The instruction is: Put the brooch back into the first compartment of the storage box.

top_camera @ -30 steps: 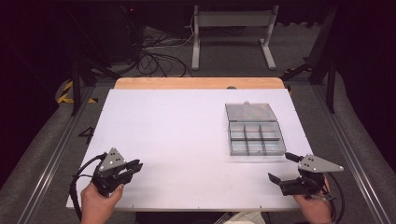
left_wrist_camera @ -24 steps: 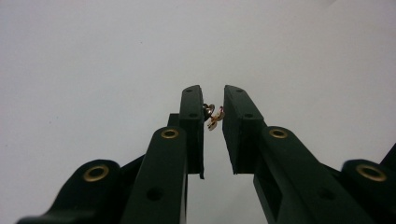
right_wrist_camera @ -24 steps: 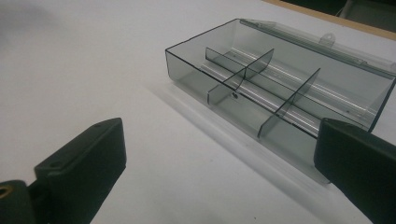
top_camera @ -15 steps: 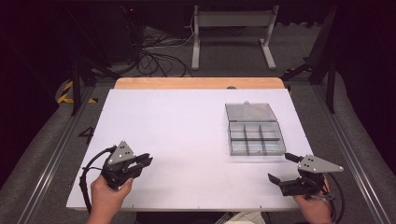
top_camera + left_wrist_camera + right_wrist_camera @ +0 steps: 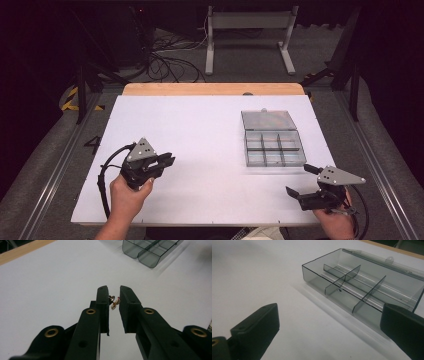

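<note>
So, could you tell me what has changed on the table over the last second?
The left gripper has moved forward and toward the table's middle, away from the near left corner, its jaws nearly shut on a small gold-coloured piece. The right gripper stayed open by the near right edge, and the clear divided box with its lid laid back has not moved.

Honestly I've got loads of open table [image 5: 210, 130] between my two grippers. The one thing in the way is the open divided box [image 5: 274, 145], just beyond my right gripper [image 5: 301, 181].
</note>
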A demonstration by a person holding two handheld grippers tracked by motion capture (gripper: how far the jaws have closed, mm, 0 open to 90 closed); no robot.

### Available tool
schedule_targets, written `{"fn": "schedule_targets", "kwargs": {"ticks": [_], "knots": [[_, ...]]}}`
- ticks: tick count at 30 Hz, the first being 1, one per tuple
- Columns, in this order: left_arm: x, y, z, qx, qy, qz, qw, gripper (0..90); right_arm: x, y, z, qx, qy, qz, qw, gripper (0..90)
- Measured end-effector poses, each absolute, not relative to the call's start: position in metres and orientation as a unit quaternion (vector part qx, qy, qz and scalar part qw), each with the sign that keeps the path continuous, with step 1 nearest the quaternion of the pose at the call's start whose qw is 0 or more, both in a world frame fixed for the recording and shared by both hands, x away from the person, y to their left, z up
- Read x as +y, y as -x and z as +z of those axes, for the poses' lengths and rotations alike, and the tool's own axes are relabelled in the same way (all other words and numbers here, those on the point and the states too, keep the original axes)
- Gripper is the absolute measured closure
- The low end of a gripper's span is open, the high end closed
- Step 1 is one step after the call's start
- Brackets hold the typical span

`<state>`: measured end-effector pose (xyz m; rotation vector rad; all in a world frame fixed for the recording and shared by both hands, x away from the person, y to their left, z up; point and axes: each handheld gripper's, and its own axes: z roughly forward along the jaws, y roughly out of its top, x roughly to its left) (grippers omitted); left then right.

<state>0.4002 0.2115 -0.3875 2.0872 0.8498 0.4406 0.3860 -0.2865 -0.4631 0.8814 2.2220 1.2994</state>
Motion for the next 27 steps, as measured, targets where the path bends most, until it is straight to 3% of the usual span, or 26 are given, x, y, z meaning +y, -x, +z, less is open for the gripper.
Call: {"fn": "schedule_targets", "kwargs": {"ticks": [14,27], "knots": [[0.184,-0.413,-0.381,0.319,-0.828,0.174,0.426,78.2,-0.286,-0.385,-0.463,0.799,-0.314,0.469,0.207,2.9],[0.150,-0.439,-0.385,0.301,-0.824,0.139,0.460,78.2,-0.286,-0.385,-0.463,0.800,-0.311,0.470,0.206,3.0]]}}
